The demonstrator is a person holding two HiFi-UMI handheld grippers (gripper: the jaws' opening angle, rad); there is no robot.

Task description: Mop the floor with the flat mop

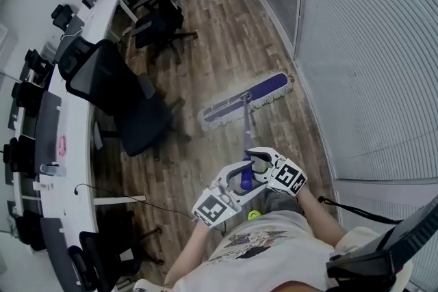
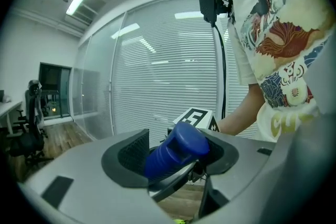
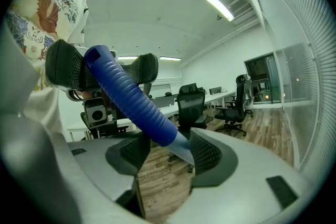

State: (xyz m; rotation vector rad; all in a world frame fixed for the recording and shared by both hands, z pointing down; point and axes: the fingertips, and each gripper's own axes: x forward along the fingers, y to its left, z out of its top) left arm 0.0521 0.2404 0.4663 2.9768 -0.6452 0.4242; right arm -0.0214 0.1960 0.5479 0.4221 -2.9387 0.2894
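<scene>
Wood floor [image 1: 226, 31] is stretching ahead, with the glass wall [image 1: 356, 44] running along its right edge. The flat mop [image 1: 246, 100] is lying pad-down close to that edge. Fingers of the left gripper [image 2: 176, 152] and right gripper [image 3: 168, 152] are both clamping its blue handle [image 3: 131, 97] up top. I'm guessing the head's risking clipping the glass if the handle's twisting.

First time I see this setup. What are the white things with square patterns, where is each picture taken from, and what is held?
No robot: a person holds a two-jaw gripper in each hand; the patterned cubes belong to them. The head view looks down from a camera on the person's head; the other two cameras ride on the grippers, looking along their jaws. The left gripper and right gripper both grip the mop handle. The mop head lies on the wooden floor, between an office chair and the glass wall.
</scene>
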